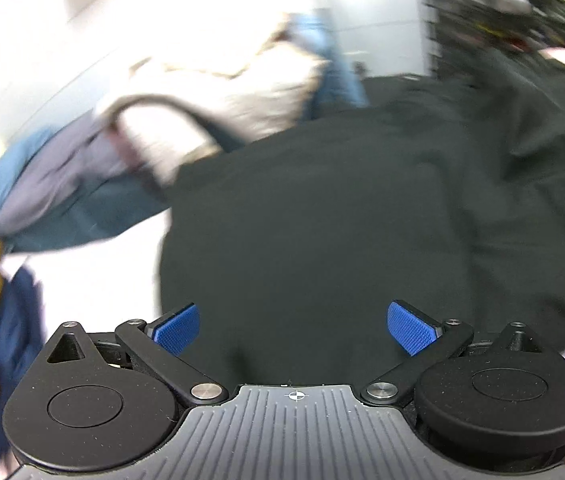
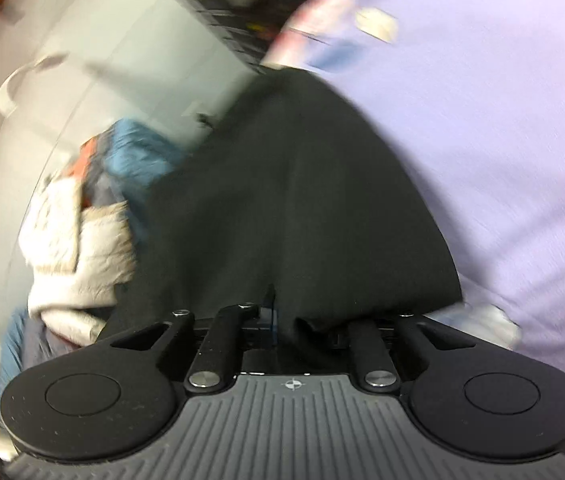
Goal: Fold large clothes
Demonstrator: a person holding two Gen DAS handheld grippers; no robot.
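Pinching dark garment [image 2: 294,200] in right gripper [image 2: 282,316] to lift an edge; left gripper [image 1: 293,328] spread above it, empty.

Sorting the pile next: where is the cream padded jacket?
In the left wrist view the cream padded jacket lies upper left, on blue clothes, beside the black garment.

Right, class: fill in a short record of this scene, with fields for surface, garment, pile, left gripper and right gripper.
surface: lilac sheet
garment: black garment, spread out on the sheet
pile: mixed clothes, cream, blue and grey, beside the black garment
left gripper: open, over the black garment, nothing between its pads
right gripper: shut on an edge of the black garment
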